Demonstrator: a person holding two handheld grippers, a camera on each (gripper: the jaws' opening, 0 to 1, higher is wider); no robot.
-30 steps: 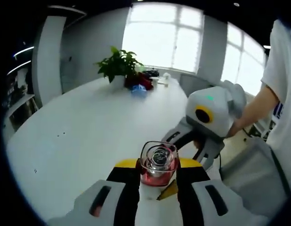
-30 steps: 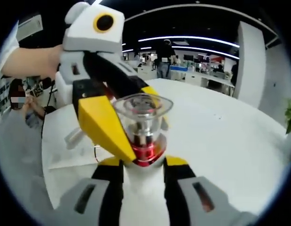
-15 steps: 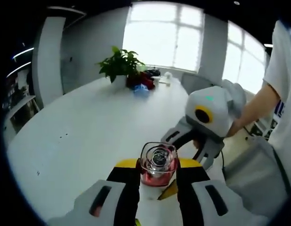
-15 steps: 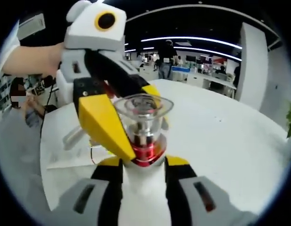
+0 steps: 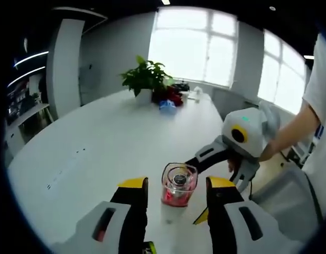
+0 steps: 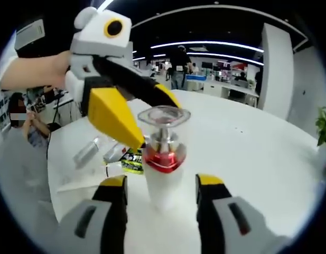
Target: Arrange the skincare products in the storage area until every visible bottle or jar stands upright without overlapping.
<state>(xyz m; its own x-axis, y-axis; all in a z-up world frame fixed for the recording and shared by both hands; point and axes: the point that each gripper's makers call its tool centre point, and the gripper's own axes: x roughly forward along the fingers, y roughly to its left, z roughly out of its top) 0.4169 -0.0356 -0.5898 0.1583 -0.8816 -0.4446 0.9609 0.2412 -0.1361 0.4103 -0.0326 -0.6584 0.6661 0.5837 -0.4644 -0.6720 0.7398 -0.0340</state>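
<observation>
Upright on the white table (image 5: 94, 153): a bottle (image 6: 164, 159), long axis vertical, clear faceted cap (image 6: 164, 119) pointing up, red collar under the cap, white body below. In the left gripper view, the same bottle (image 5: 177, 186) seen more from above, cap top toward the camera, standing between the two yellow-tipped jaws and clear of both.

Left gripper (image 5: 176, 185): jaws spread wide, a gap on each side of the bottle, gripping nothing. From the right gripper view, the left gripper (image 6: 133, 114) reaching in from the upper left, held in a hand, its yellow tips flanking the cap, the nearer tip just beside the collar; contact impossible to tell.

Right gripper (image 6: 160, 182): jaws spread apart, bottle standing between and just beyond the tips, no grip. From the left gripper view, the right gripper (image 5: 226, 169) coming in from the right, one dark jaw stretched toward the bottle, a yellow tip low beside the left gripper's jaw.

Behind the bottle in the right gripper view: a yellow-and-black packet (image 6: 132, 160) lying flat on the table, and a clear tube (image 6: 89, 151) lying on its side farther left. At the far end of the table in the left gripper view: a potted plant (image 5: 147, 79), with red and blue things just beside it, too small to identify.
</observation>
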